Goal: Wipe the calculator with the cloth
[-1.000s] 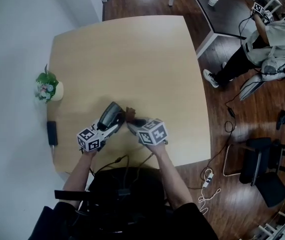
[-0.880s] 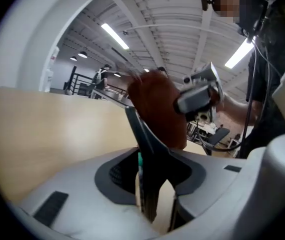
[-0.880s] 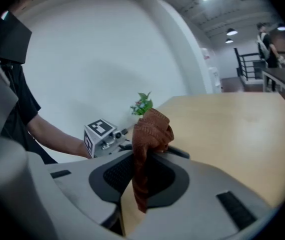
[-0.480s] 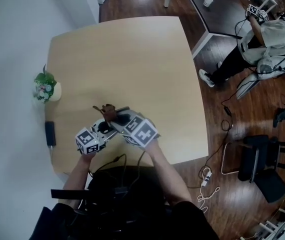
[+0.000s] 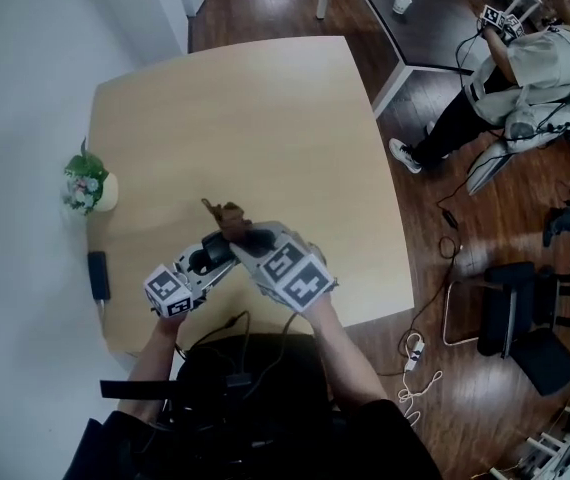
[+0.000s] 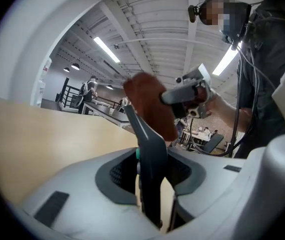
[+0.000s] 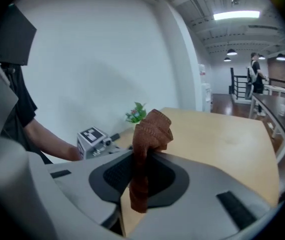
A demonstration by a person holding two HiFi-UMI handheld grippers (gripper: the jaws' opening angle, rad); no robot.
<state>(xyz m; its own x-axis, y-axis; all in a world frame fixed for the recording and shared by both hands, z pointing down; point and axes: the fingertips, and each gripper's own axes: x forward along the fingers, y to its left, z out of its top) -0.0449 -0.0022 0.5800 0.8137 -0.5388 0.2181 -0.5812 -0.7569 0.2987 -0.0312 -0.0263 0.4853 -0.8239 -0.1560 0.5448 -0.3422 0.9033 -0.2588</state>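
My left gripper [image 5: 215, 251] is shut on the calculator [image 5: 208, 255], a dark grey slab held up off the table. Its jaws have just been closing on it. In the left gripper view the calculator [image 6: 150, 159] stands edge-on between the jaws, pointing away from me. My right gripper [image 5: 245, 236] is shut on the brown cloth [image 5: 227, 214], which hangs bunched from its jaws [image 7: 147, 144]. The cloth [image 6: 150, 106] is at the calculator's far end; whether it touches I cannot tell.
The wooden table [image 5: 265, 118] carries a small potted plant [image 5: 87, 183] and a black device [image 5: 97, 275] at its left edge. On the right, across the wooden floor, a person [image 5: 525, 68] sits, with a dark chair [image 5: 525, 328] and cables nearby.
Both grippers have risen off the table. The calculator came up with the left one, and the cloth moved left from beside the calculator to its far end.
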